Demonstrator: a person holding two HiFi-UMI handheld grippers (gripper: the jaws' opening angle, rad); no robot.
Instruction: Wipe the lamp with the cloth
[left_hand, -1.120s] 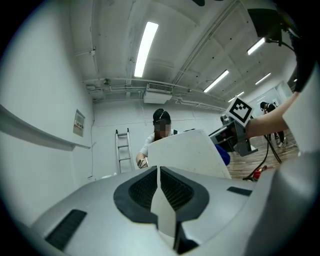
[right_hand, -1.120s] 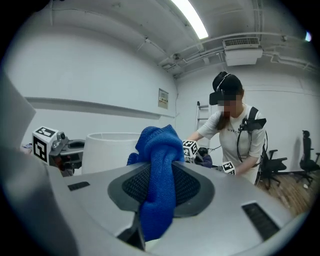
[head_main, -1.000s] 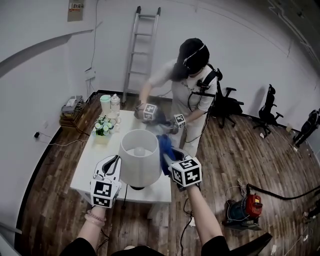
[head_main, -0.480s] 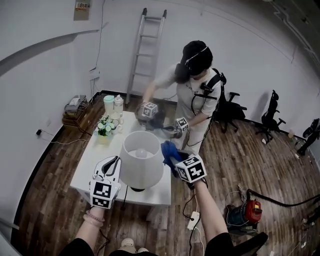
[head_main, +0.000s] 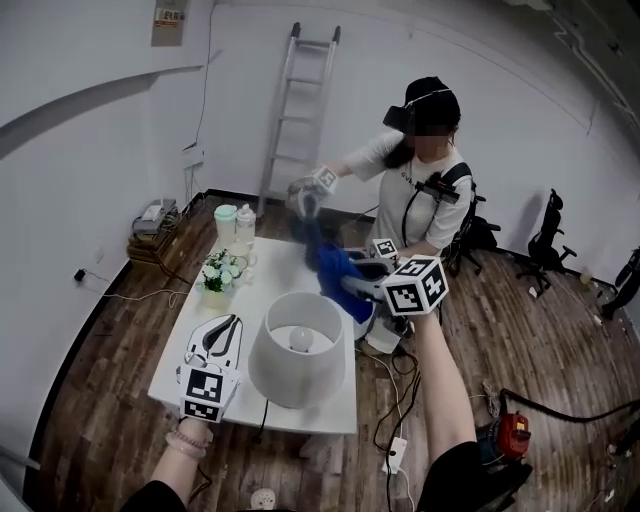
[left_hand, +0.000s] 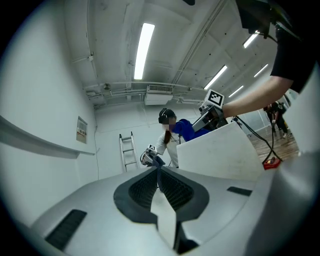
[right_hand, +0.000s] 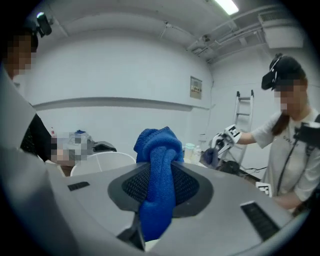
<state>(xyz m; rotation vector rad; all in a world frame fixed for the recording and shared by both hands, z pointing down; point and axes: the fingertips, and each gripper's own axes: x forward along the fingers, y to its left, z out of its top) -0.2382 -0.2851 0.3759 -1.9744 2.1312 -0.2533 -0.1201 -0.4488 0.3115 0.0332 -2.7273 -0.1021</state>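
The lamp (head_main: 300, 352) has a white shade with its bulb showing from above, and stands at the near edge of the white table (head_main: 185, 335). Off its left side my left gripper (head_main: 225, 325) is shut, holding nothing. The shade (left_hand: 220, 155) fills the right of the left gripper view. My right gripper (head_main: 362, 290) is raised behind the shade's far right rim, shut on the blue cloth (head_main: 335, 268). That cloth (right_hand: 155, 145) bulges out between the jaws in the right gripper view, with the shade (right_hand: 100, 162) low at left.
A flower pot (head_main: 215, 272) and two bottles (head_main: 235, 225) stand at the table's far left. Another person (head_main: 420, 190) with grippers works at the far side. A ladder (head_main: 300, 100) leans on the wall. Cables and a power strip (head_main: 397, 455) lie on the floor, near a red machine (head_main: 512, 435).
My right gripper lifted away from the shade's right side with the cloth, ending up behind its far rim. The other person straightened up and raised a gripper. My left gripper stayed put.
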